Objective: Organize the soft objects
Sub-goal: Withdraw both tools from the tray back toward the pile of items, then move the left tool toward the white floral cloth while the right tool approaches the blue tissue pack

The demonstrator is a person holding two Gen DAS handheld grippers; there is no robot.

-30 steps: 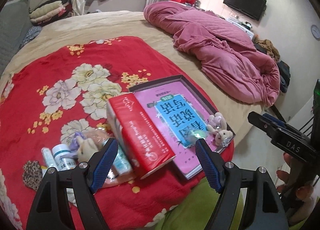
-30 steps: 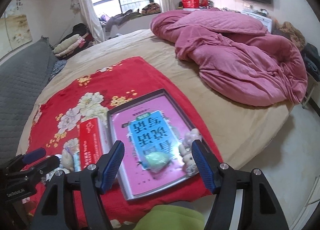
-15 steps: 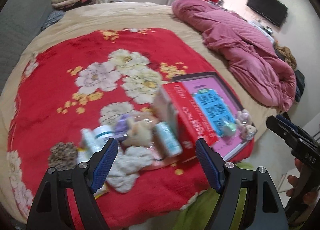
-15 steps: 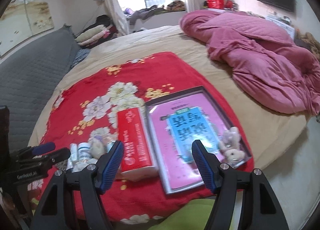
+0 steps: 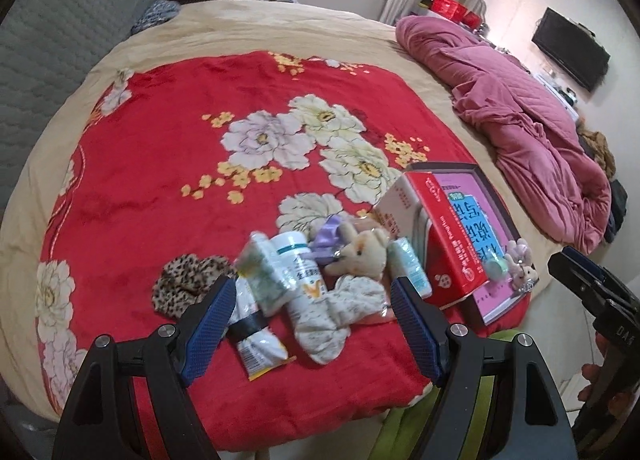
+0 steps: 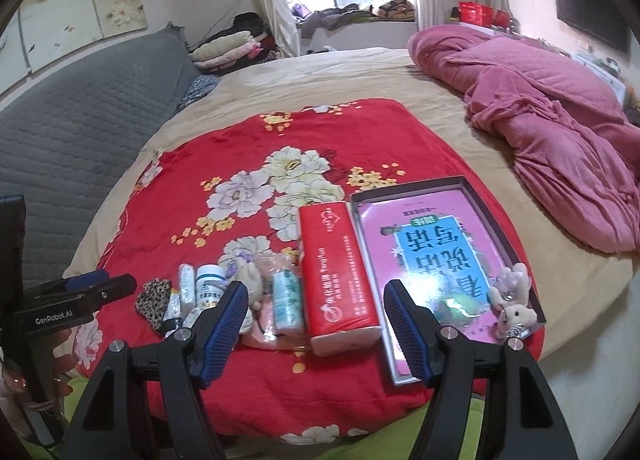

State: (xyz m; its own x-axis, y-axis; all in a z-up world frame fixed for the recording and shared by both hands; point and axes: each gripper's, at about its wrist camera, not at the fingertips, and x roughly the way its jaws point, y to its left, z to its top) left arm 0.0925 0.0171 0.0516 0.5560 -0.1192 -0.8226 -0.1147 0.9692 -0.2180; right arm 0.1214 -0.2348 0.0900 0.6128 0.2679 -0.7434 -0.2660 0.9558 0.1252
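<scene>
Both views are swinging left across the bed compared with a second ago: the left wrist view, earlier centred on the red box, is now centring on the heap of small things. The left tongs (image 5: 310, 324) are standing wide apart, holding nothing, hovering above the pile near the near edge of the red floral blanket (image 5: 168, 164). The right tongs (image 6: 312, 324) are likewise gaping and empty, framing the red box (image 6: 338, 272).

This looks like the approach step, with nothing picked yet. The soft things are lying mixed with hard ones: a plush toy (image 5: 358, 254), a pale sock (image 5: 340, 312) and a leopard-print cloth (image 5: 186, 284) are crowding against a white bottle (image 5: 298, 260). The next move is probably calling for a descent onto one soft item alone.

The dark tray (image 6: 500, 216) on the right is holding a pink book (image 6: 432, 252), with small plush toys (image 6: 512, 300) and a green blob on its near corner.
</scene>
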